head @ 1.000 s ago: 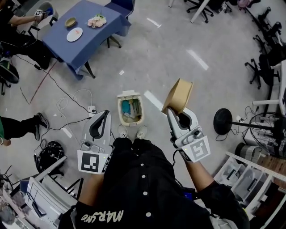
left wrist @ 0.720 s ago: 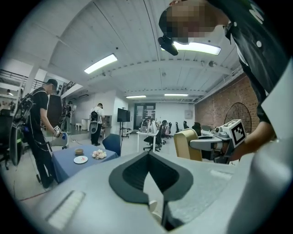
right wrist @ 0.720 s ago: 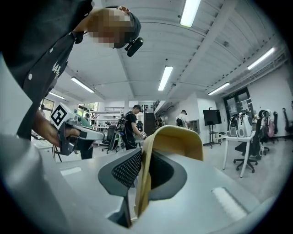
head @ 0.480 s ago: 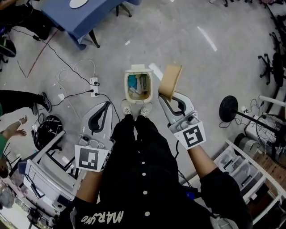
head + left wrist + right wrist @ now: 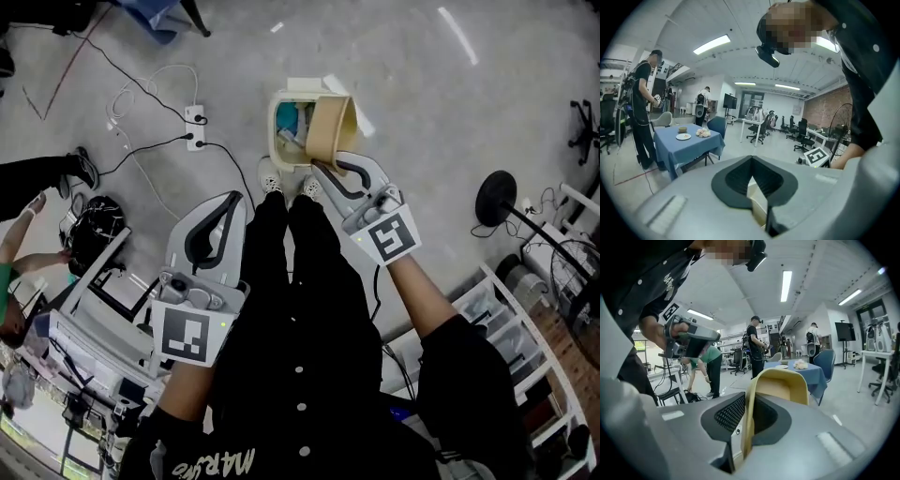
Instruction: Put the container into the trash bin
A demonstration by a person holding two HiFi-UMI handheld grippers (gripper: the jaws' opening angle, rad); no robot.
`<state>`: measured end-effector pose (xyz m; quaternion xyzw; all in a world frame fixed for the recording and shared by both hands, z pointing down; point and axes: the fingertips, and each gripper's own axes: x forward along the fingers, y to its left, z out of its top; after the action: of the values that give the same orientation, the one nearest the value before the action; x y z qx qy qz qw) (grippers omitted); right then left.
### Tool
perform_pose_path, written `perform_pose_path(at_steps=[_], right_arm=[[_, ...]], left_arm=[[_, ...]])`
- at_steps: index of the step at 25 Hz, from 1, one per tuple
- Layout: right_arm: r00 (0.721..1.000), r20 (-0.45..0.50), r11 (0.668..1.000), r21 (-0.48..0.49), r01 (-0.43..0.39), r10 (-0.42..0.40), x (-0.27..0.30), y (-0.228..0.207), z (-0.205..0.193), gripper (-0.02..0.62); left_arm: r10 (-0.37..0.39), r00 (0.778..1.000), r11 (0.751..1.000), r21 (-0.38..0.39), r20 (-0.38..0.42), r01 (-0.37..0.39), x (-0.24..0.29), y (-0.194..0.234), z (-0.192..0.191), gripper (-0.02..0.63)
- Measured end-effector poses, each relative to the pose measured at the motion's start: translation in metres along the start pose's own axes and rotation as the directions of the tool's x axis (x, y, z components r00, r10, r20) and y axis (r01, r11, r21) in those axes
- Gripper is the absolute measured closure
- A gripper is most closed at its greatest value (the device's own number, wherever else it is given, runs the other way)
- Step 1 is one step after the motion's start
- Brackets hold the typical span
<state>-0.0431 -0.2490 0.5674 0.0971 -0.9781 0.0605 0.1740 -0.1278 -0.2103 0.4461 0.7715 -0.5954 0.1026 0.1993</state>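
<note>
The drop-off step is in hand. The right gripper [image 5: 323,169] pinches the thin wall of a tan, oval paper container [image 5: 330,127], holding it tilted above the open cream plastic trash bin [image 5: 278,111] on the floor. Next, the jaws need to part so the container falls inside. Only the head view shows the bin; the right gripper view shows the pinch itself. The left gripper [image 5: 217,211] hangs aside, jaws pressed together, seemingly empty.

floor: power strip [image 5: 196,115], black round base [image 5: 497,199] | blue table [image 5: 689,150]: plate [image 5: 683,136], bowl [image 5: 682,129]
</note>
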Motion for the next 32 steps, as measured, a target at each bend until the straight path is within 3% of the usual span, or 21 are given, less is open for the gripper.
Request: perform_pose_path(at_steps=[12,22,32], right_arm=[[0.979,-0.131,0.986,0.087,-0.143,0.153,0.064,0.032,-0.136,0.541],[0.980,-0.147,0.976,0.191,-0.105,0.135,0.105,0.035,-0.215,0.545],[0.969,-0.215,0.971,0.227,-0.071,0.121,0.127,0.019,-0.276,0.548]], left_arm=[[-0.007,0.995,0.997,-0.077,-0.103,-0.001,0.031,0.008,-0.087,0.604],[-0.027,0.993,0.995,-0.097,-0.118,0.015,0.060,0.008,-0.132,0.606],[-0.039,0.991,0.992,-0.125,-0.131,0.022,0.077,0.005,-0.164,0.606]])
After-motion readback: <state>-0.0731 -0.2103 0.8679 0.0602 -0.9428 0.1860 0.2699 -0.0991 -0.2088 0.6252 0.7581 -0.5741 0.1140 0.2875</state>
